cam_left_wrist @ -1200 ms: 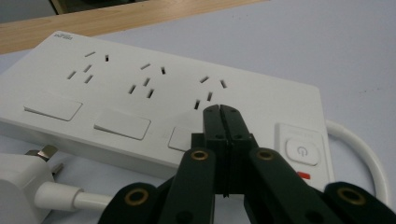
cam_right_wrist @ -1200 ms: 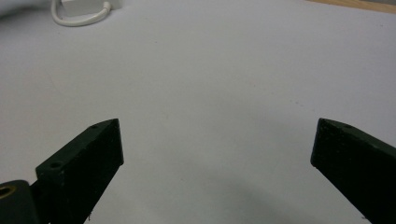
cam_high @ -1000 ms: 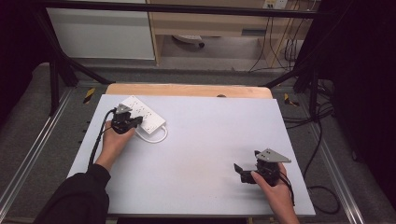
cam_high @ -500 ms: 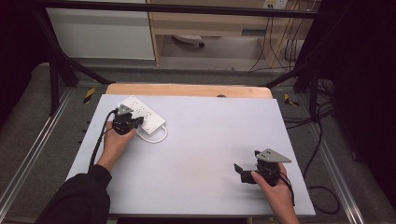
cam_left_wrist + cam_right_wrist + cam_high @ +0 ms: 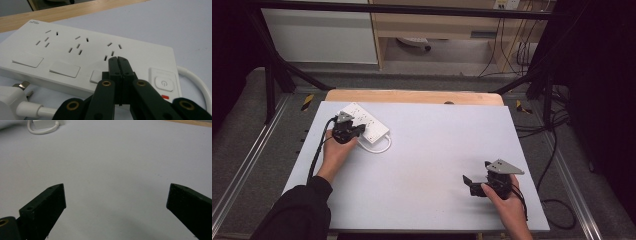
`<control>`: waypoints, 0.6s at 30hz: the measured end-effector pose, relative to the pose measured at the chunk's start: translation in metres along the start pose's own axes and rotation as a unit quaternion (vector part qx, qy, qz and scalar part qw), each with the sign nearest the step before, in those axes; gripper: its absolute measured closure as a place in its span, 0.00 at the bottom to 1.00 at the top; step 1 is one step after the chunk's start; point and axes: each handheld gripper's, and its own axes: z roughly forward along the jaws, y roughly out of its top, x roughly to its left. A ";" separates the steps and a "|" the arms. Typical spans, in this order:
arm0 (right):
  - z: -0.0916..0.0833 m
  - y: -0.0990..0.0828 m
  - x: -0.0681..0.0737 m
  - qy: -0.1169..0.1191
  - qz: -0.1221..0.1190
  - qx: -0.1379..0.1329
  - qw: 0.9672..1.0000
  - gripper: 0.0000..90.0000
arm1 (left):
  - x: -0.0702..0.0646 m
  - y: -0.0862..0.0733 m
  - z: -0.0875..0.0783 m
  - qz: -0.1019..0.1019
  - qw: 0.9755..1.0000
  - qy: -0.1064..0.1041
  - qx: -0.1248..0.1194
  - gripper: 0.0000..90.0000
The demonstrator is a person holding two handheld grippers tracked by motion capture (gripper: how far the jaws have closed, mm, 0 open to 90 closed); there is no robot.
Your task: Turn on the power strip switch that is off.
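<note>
Pressing with closed, empty jaws, the left gripper [image 5: 117,59] sits over the white plastic power strip [image 5: 75,52], its tips above a rocker switch [image 5: 96,76]; a straight downward push seems best. The right gripper [image 5: 116,202] rests wide open, holding nothing.

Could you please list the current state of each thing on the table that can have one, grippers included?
White plastic power strip: flat on the table, all sockets empty.
White plug: unplugged, lying beside the strip.
White cable: looped on the table at the strip's end.
Left gripper: jaws closed together, tips over the strip, holding nothing.
Right gripper: jaws wide apart, empty, above bare table.
</note>
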 end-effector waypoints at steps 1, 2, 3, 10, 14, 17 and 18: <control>0.000 0.000 0.000 0.000 0.000 0.000 1.000 0.03 | 0.000 0.000 0.000 0.000 1.000 -0.001 -0.001 1.00; 0.000 0.000 0.000 0.000 0.002 0.000 1.000 0.03 | 0.000 0.000 0.000 -0.001 1.000 -0.002 -0.004 1.00; 0.000 0.000 0.000 0.000 0.001 0.000 1.000 0.03 | 0.000 0.001 -0.001 -0.002 1.000 -0.004 -0.007 1.00; 0.000 0.000 0.000 0.001 0.001 -0.002 1.000 0.03 | -0.002 0.002 -0.002 0.001 1.000 -0.012 -0.019 1.00; 0.000 0.000 0.000 0.000 0.002 -0.001 1.000 0.03 | -0.001 0.003 -0.003 -0.004 1.000 -0.011 -0.025 1.00; 0.000 0.000 0.000 0.000 0.001 -0.002 1.000 0.03 | -0.001 0.004 -0.004 -0.006 1.000 -0.010 -0.028 1.00; 0.000 0.000 0.000 0.000 0.001 -0.001 1.000 0.03 | 0.000 0.004 -0.004 -0.006 1.000 -0.009 -0.029 0.98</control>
